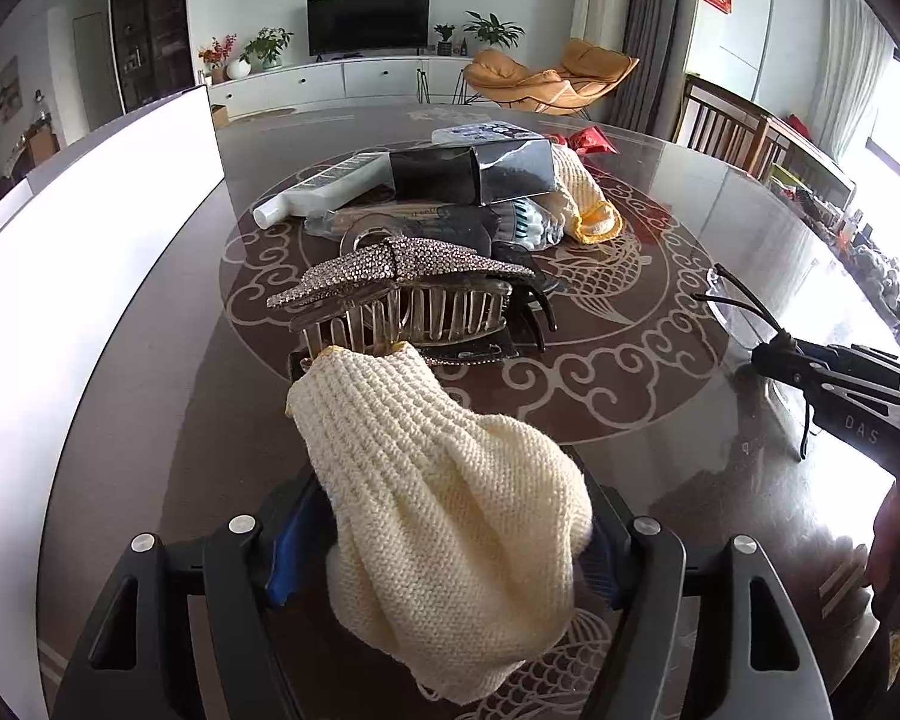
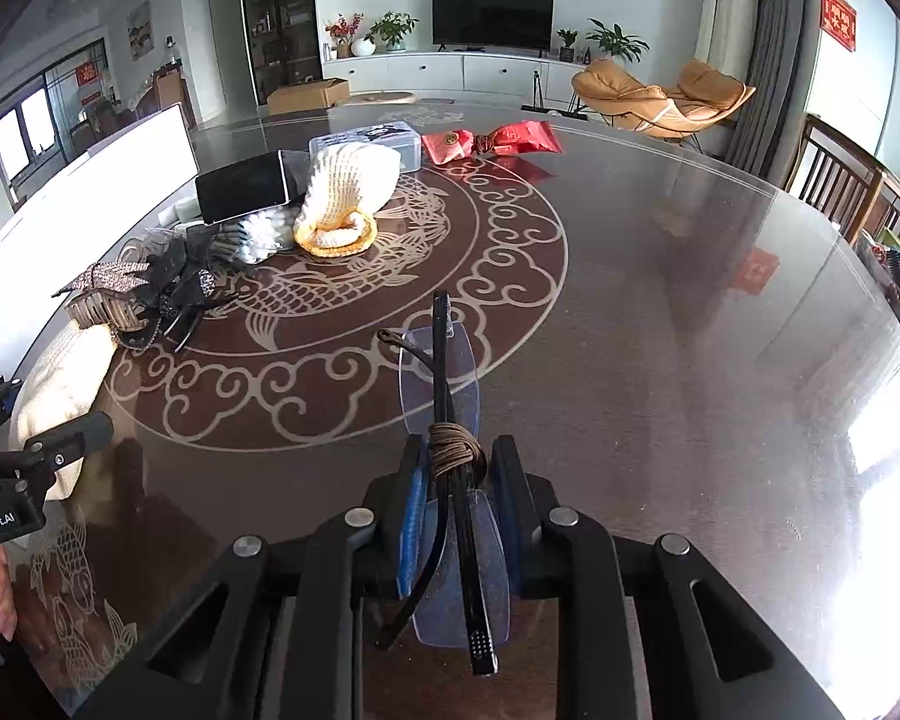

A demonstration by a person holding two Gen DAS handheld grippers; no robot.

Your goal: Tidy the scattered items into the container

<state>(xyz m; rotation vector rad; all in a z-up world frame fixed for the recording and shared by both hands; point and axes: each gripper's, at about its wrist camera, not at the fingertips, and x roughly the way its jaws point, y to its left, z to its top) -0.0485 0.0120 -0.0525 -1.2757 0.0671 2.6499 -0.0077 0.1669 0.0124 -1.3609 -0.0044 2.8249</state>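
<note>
Cream knit piece (image 1: 444,516) sits bunched between the left gripper (image 1: 450,534) fingers, pads pressing its sides, so that gripper is clenched on it; the knit's far end touches the rhinestone hair claw (image 1: 402,294). Left of all this stands a white container wall (image 1: 90,276) along the table (image 1: 690,432) edge. Beyond the claw is a pile: white bottle (image 1: 318,192), black box (image 1: 474,174), second knit piece with yellow cuff (image 1: 594,204), all well ahead of the left gripper. In the right wrist view, folded glasses (image 2: 450,420) with a brown cord wound round them are clamped between the right gripper (image 2: 459,510) fingers, lenses and temple sticking out forward over the glass tabletop. Red packets (image 2: 492,141) lie far off at the table's back, near a clear plastic box (image 2: 390,138).
</note>
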